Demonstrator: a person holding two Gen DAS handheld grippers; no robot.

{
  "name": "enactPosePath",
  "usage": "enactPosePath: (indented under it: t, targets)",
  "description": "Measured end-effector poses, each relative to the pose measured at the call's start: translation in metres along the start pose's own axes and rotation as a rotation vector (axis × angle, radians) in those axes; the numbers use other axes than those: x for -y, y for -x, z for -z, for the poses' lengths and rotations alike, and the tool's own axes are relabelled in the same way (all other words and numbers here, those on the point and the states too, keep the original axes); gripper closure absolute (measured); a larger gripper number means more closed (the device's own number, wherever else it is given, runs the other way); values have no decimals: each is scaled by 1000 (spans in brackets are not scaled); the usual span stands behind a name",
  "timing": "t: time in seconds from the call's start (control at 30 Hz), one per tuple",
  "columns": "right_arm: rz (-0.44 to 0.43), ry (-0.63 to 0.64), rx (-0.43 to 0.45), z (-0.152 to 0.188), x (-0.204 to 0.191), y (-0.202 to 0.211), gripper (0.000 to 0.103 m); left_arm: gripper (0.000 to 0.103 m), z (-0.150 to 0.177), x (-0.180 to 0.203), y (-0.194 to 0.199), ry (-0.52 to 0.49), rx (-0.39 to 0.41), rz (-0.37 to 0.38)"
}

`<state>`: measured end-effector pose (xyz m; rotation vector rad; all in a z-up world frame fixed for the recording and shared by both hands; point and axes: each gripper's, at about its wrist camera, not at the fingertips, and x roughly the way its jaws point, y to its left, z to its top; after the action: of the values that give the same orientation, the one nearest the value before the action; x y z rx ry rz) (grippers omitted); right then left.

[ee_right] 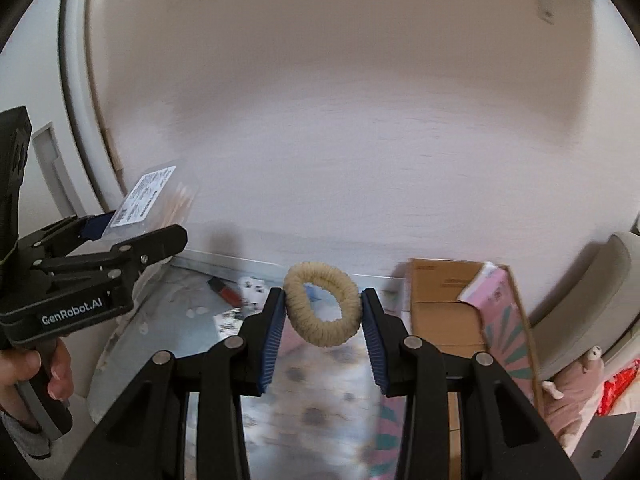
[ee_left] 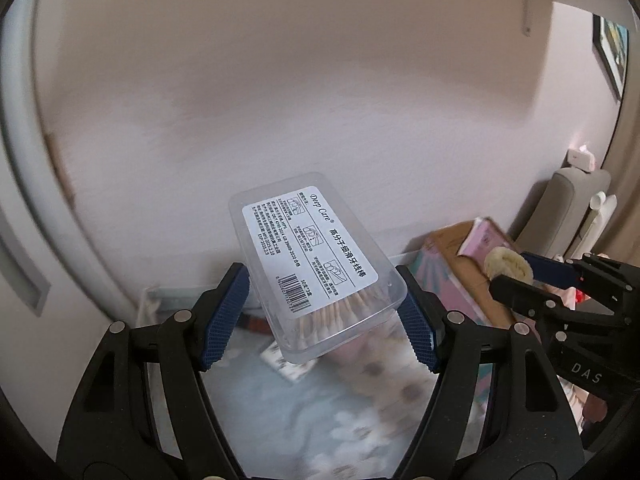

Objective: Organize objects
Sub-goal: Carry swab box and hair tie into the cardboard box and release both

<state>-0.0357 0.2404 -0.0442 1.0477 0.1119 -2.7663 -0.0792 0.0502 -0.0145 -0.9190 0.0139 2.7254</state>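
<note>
- The left gripper (ee_left: 322,312) carries a clear plastic box (ee_left: 316,264) with a printed label; its fingers (ee_left: 226,316) pinch the box by its two long sides, and the box sticks out ahead of the fingertips, tilted, with pale sticks visible inside its near end.
- The right gripper (ee_right: 323,312) holds a cream knitted hair tie (ee_right: 322,304); its fingers (ee_right: 274,336) press on the ring from both sides, so the loop stands between the tips.
- Both things are lifted in the air in front of a pale wall, well above the surface below the fingers.
- Below and beyond the fingers lies a blurred patterned surface, possibly a tray or shallow bin, with a few small items (ee_right: 240,292) on it; I cannot tell what they are.
- To the right of the right gripper stands an open cardboard box (ee_right: 448,304) with a pink packet (ee_right: 504,312) leaning in it.
- Judging from this, the task is midway: two objects are picked up and neither is placed yet. Where each belongs cannot be read here, and the loose items below suggest more sorting is left.
</note>
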Motion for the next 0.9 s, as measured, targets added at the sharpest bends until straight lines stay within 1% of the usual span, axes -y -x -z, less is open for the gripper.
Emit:
enactPosePath:
  t: [0.07, 0.27, 0.47, 0.6, 0.73, 0.8, 0.9]
  targets:
    - [14, -7, -2, 1, 17, 3, 68, 33, -5, 20, -6, -16, 5, 10]
    - [59, -25, -33, 10, 68, 9, 68, 33, -19, 71, -23, -44, 3, 70]
    - [73, -52, -117, 26, 121, -2, 68, 33, -27, 123, -51, -81, -29, 137]
    - [67, -47, -164, 36, 139, -18, 68, 33, -26, 153, -76, -110, -72, 179]
    - [42, -31, -213, 48, 149, -40, 68, 33, -17, 177, -103, -139, -126, 205]
    - [24, -30, -239, 56, 153, -51, 68, 33, -16, 187, -123, -146, -163, 219]
    - [-4, -31, -276, 66, 154, -67, 68, 33, -6, 205, -156, -172, -213, 231]
